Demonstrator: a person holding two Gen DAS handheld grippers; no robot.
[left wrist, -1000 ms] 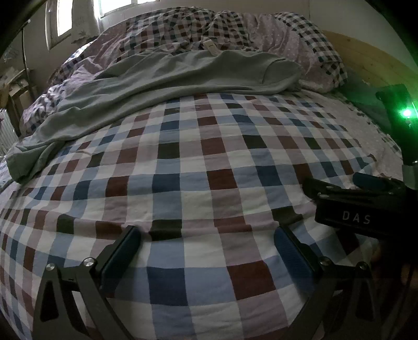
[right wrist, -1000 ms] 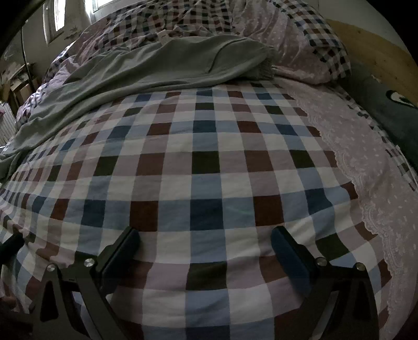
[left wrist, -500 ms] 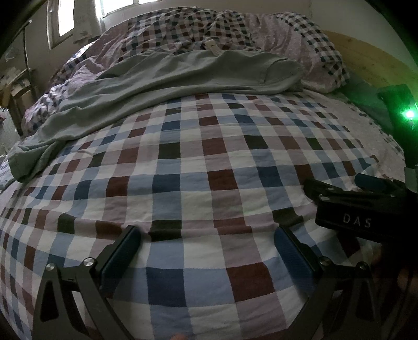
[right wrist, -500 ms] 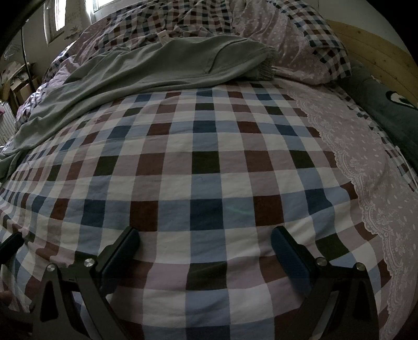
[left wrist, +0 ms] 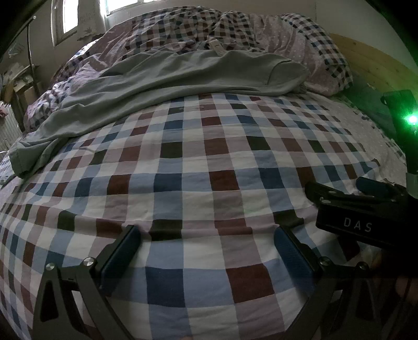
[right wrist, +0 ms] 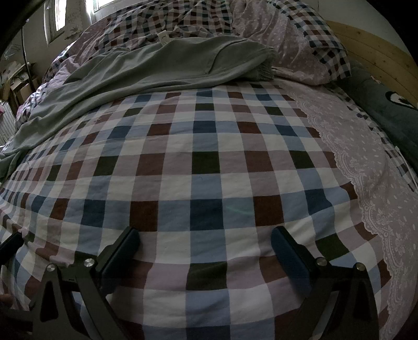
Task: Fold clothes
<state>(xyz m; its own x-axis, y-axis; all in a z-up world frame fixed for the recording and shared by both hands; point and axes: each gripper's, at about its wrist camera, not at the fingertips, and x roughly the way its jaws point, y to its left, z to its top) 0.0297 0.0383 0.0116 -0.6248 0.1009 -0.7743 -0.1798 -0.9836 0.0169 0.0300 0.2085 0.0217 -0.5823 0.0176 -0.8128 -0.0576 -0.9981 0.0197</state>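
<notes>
A grey-green garment (left wrist: 162, 86) lies rumpled across the far part of the bed, one end trailing down to the left; in the right wrist view the garment (right wrist: 156, 70) shows a ribbed cuff at its right end. My left gripper (left wrist: 206, 235) stands open low over the checked cover near the bed's front edge, nothing between its fingers. My right gripper (right wrist: 205, 235) is open too, over the same cover. The right gripper's body (left wrist: 365, 209) shows at the right of the left wrist view. The garment is well beyond both grippers.
A checked bed cover (left wrist: 209, 170) spreads over the bed. Crumpled checked and dotted bedding (left wrist: 235, 28) piles up at the head. A wooden headboard (right wrist: 365, 49) and a dark cushion (right wrist: 386, 109) line the right side. Windows (left wrist: 65, 23) and clutter stand at the far left.
Both views have shifted slightly, the garment sitting a little lower and nearer in frame. Both grippers stay open.
</notes>
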